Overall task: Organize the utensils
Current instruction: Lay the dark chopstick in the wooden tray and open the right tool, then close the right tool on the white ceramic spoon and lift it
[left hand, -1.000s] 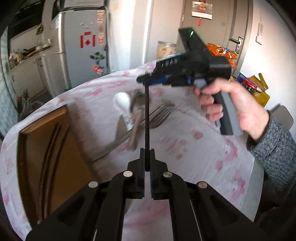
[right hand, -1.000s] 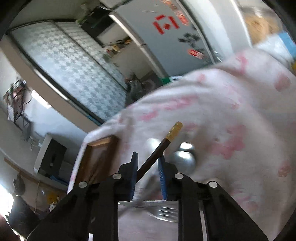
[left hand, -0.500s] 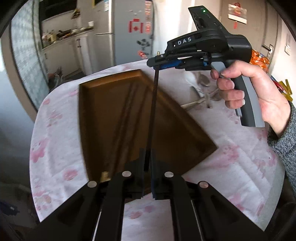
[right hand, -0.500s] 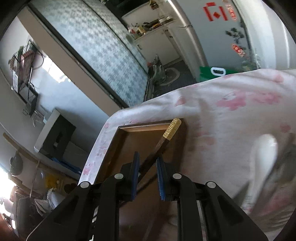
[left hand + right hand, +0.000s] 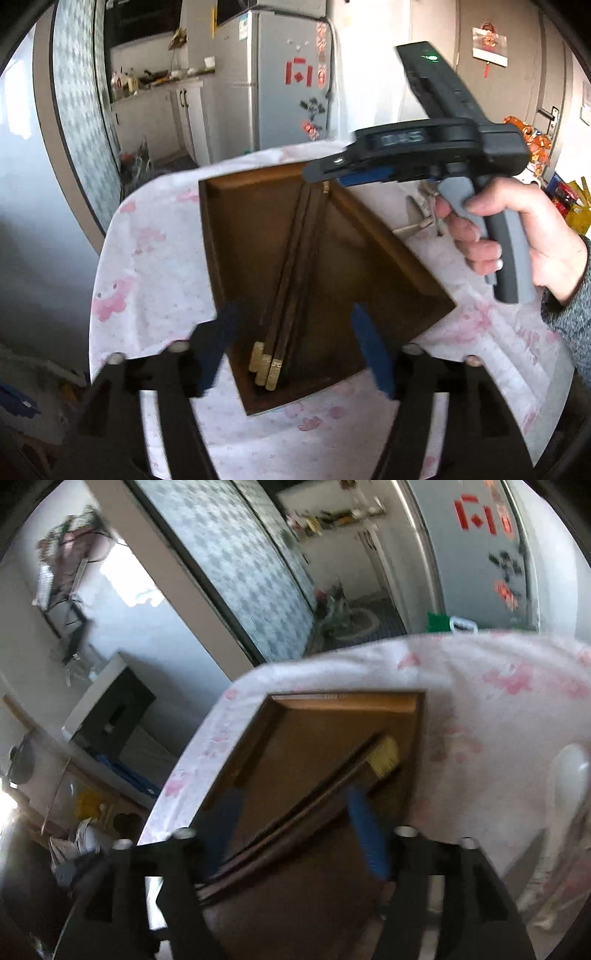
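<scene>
Room: kitchen corner, a grey fridge [image 5: 284, 85] with red stickers behind a round table under a white cloth with pink flowers [image 5: 155, 258].
Tray: brown wooden tray [image 5: 236, 236] lying flat on the cloth, under and just ahead of both tools.
Chopsticks: dark chopsticks [image 5: 291, 266] with gold ends, lying together on the tray floor; the gold ends sit nearest the left gripper, between its fingers from where it looks.
Left gripper: the left gripper [image 5: 295, 350] hovers over the near edge of the tray, its jaws just spread wide, blue pads clear of the chopsticks, nothing clamped.
Right gripper: the right gripper [image 5: 295, 834], held in a hand [image 5: 517, 240] with a grey knit sleeve, hangs over the tray's far end; its jaws have likewise just been opening, and the chopsticks lie loose beneath them, not pinched.
Other utensils: a white spoon [image 5: 569, 775] and some metal cutlery [image 5: 424, 218] lie on the cloth to the right gripper's right side, outside the tray.
</scene>
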The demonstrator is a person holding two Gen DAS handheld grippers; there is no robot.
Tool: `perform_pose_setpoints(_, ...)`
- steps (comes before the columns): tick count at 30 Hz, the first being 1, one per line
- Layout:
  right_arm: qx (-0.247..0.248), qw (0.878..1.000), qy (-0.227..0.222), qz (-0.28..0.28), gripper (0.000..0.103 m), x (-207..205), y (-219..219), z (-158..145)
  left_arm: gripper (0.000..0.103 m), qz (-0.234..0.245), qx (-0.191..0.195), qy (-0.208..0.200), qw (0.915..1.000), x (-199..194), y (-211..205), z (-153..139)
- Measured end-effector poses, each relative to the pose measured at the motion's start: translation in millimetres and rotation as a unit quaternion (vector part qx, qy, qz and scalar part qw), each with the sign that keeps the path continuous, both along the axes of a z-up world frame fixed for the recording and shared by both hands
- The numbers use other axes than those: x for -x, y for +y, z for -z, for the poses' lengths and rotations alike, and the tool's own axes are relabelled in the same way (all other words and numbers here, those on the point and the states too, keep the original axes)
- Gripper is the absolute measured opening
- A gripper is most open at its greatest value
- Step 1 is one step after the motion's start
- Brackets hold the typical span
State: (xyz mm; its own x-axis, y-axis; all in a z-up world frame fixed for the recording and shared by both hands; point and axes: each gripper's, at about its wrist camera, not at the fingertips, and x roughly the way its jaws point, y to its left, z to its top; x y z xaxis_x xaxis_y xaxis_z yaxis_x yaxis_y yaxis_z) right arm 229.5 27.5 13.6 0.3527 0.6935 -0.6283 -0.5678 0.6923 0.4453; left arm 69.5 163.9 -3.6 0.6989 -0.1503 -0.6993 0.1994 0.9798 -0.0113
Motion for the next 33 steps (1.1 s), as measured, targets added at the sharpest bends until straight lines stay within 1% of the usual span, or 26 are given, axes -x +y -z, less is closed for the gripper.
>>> perform_pose_setpoints(2, -0.001, 1.0, -0.007, 0.006, 0.074, 0, -21, -11, 0.077, 0.007, -0.004, -0.007, 0.9999, 2, -10, -4)
perform_pose_setpoints(4, 0.0, 0.999, -0.019, 0.026, 0.074, -5, -56, -25, 0.079, 0.018, -0.003, -0.011, 0.9998, 1, -23, -7)
perform_pose_setpoints(7, 0.013, 0.998, -0.033, 0.058, 0.074, -20, -105, -36, 0.08, 0.043, 0.008, -0.013, 0.999, -3, -46, -8)
perform_pose_setpoints(10, 0.033, 0.997, -0.022, 0.073, 0.074, -40, -142, -28, 0.08, 0.073, 0.024, -0.011, 0.997, -13, -71, -7)
perform_pose_setpoints(12, 0.062, 0.996, -0.009, 0.068, 0.07, -55, -156, -15, 0.08, 0.089, 0.039, -0.003, 0.9953, -21, -85, -4)
perform_pose_setpoints(13, 0.074, 0.995, -0.003, 0.063, 0.064, -61, -160, -7, 0.08, 0.099, 0.058, 0.005, 0.9934, -25, -92, -2)
perform_pose_setpoints(14, 0.084, 0.995, 0.002, 0.062, 0.062, -66, -165, 0, 0.08, 0.112, 0.084, 0.023, 0.9899, -32, -102, 2)
perform_pose_setpoints(15, 0.089, 0.994, 0.006, 0.058, 0.057, -72, -168, 7, 0.08, 0.117, 0.098, 0.036, 0.9877, -37, -110, 6)
perform_pose_setpoints(16, 0.091, 0.995, 0.009, 0.051, 0.055, -77, -170, 13, 0.08, 0.12, 0.103, 0.044, 0.9864, -44, -120, 9)
perform_pose_setpoints(18, 0.099, 0.994, 0.005, 0.041, 0.053, -81, -168, 21, 0.08, 0.128, 0.103, 0.041, 0.9856, -50, -135, 9)
perform_pose_setpoints(22, 0.111, 0.994, -0.006, 0.015, 0.052, -88, -158, 33, 0.08, 0.142, 0.093, 0.025, 0.9851, -65, -156, 4)
perform_pose_setpoints(23, 0.11, 0.994, -0.009, 0.009, 0.052, -90, -155, 35, 0.08, 0.14, 0.082, 0.022, 0.9865, -70, -160, 5)
perform_pose_setpoints(26, 0.108, 0.994, -0.014, -0.009, 0.052, -96, -147, 38, 0.08, 0.132, 0.066, 0.027, 0.9886, -84, -168, 9)
perform_pose_setpoints(27, 0.109, 0.994, -0.014, -0.014, 0.05, -97, -144, 38, 0.079, 0.132, 0.067, 0.031, 0.9885, -89, -168, 11)
perform_pose_setpoints(28, 0.112, 0.993, -0.014, -0.021, 0.044, -98, -140, 41, 0.079, 0.132, 0.069, 0.034, 0.9883, -92, -168, 13)
perform_pose_setpoints(30, 0.129, 0.991, -0.016, -0.036, 0.038, -100, -132, 48, 0.079, 0.126, 0.073, 0.038, 0.9886, -98, -166, 16)
perform_pose_setpoints(32, 0.136, 0.99, -0.012, -0.042, 0.032, -100, -129, 54, 0.079, 0.122, 0.079, 0.041, 0.9886, -101, -163, 19)
perform_pose_setpoints(33, 0.137, 0.99, -0.016, -0.038, 0.025, -99, -129, 54, 0.079, 0.119, 0.079, 0.042, 0.9889, -102, -162, 21)
